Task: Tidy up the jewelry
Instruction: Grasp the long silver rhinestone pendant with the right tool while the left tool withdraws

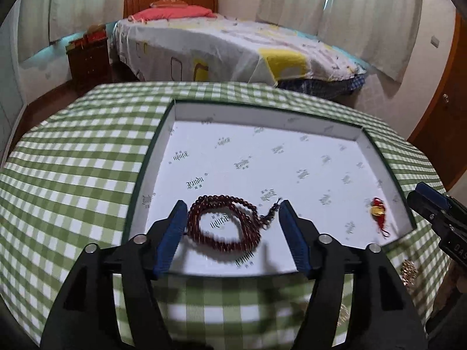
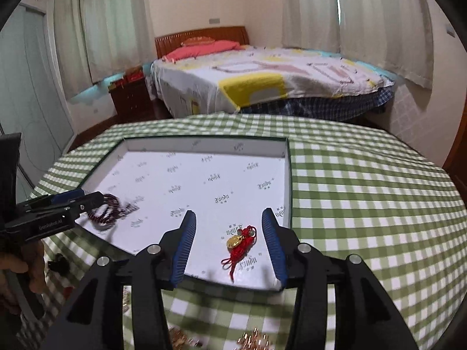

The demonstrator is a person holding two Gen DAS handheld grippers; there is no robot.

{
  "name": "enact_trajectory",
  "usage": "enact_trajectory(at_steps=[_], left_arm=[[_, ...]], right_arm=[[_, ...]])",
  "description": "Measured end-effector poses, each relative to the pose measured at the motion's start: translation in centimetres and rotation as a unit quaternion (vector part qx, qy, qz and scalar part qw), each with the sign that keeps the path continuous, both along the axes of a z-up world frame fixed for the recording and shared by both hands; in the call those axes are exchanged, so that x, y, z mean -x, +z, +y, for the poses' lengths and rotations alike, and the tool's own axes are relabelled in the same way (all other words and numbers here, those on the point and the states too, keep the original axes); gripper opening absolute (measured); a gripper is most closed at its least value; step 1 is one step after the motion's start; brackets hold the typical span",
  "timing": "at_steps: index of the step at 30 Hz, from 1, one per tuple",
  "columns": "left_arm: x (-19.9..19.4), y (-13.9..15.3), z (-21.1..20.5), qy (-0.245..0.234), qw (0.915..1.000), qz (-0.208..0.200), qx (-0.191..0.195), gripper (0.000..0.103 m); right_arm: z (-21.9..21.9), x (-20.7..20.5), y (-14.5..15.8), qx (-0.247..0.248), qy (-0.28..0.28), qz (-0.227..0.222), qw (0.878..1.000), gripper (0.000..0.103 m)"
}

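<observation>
Both grippers, left [image 1: 232,208] and right [image 2: 228,218], spread wide over tray [image 1: 262,110]; dark-red bead necklace [image 1: 226,223] coiled near front rim, floor beyond bare.

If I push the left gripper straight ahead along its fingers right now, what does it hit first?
Most likely the dark red bead necklace, which lies in the white tray between the open fingers of the left gripper. Height above the tray is unclear, so it may pass over the beads.
</observation>
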State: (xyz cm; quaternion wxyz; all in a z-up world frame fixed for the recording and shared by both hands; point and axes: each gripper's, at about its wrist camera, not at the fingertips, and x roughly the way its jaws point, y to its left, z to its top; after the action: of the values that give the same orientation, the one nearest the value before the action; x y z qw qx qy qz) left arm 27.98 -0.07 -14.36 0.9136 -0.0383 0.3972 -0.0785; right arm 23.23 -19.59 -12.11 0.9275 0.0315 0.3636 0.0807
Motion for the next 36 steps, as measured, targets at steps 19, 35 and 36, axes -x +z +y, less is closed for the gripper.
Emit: enact_trajectory(at_steps=[19,35,36], left_arm=[[12.4,2.1,-0.3,0.019,0.9967,-0.075,-0.025,0.069],[18.6,-0.4,1.0,0.052,0.9964,-0.063,-0.022,0.069],[18.7,-0.6,1.0,0.053,0.9965,-0.061,-0.021,0.069]], right_arm=[[0.1,9.9,-0.1,-0.004,-0.024,-0.026,0.999,0.047],[1.6,13.7,-4.8,0.006,-0.005,0.001,1.000,0.047],[1.7,13.6,-5.0,0.007,-0.005,0.005,1.000,0.047]])
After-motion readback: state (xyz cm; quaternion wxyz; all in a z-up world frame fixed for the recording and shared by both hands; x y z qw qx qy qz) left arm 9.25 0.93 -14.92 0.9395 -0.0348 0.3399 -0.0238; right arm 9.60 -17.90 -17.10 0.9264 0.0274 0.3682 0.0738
